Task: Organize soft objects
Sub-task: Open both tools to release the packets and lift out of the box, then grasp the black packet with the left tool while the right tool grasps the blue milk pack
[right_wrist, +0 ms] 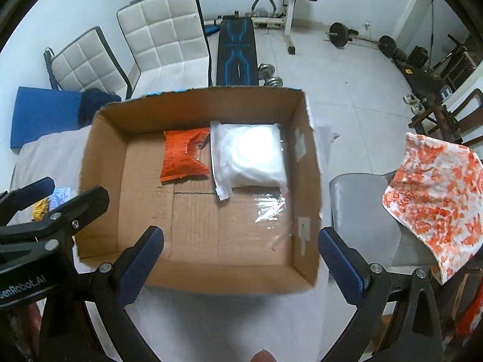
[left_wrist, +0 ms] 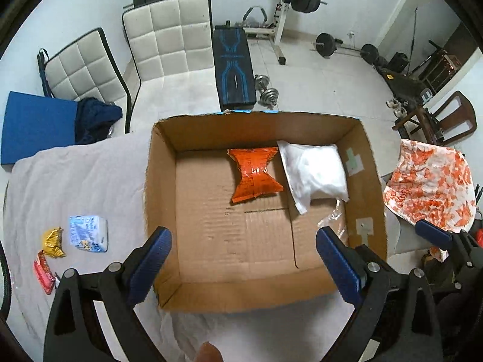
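Legibly, "GenRobot.AI" on left gripper (right_wrist: 39, 193).

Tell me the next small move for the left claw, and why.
Probably swing the left claw left toward the blue-white packet on the white cloth. Both claws hang open and empty over the cardboard box, which already holds the orange packet and white bag; the small packets outside lie on that side.

"GenRobot.AI" on left gripper (right_wrist: 30, 199)
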`<act>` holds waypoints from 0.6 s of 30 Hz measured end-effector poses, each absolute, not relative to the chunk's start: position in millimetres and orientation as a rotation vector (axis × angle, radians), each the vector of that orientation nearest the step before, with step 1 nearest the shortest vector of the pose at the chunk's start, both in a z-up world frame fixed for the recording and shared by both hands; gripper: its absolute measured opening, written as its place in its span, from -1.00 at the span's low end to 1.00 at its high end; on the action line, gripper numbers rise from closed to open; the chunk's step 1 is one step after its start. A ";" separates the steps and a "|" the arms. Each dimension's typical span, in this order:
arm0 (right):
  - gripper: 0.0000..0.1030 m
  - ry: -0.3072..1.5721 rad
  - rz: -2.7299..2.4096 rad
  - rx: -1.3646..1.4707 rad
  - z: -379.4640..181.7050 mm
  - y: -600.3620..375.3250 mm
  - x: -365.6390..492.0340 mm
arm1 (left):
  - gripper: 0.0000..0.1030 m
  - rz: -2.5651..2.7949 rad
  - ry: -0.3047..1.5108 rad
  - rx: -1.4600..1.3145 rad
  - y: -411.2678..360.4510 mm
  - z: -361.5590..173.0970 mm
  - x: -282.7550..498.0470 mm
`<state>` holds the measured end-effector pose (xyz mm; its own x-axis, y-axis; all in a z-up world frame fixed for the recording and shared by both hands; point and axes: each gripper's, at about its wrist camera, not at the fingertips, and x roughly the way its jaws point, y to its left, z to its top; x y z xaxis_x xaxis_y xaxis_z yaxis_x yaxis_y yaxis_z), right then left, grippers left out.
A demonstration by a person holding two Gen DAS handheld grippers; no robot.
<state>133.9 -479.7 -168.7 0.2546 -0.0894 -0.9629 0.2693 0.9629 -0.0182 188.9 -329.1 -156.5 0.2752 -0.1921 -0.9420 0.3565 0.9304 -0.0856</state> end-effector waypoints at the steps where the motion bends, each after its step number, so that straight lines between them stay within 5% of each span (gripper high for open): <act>1: 1.00 1.283 -0.247 0.165 -162.2 -478.7 127.3 | 0.91 -0.371 1.225 0.158 -327.4 -150.7 183.1; 18: 1.00 1.230 -0.248 0.206 -97.4 -422.7 62.3 | 0.91 -0.399 1.173 0.085 -249.8 -101.1 137.1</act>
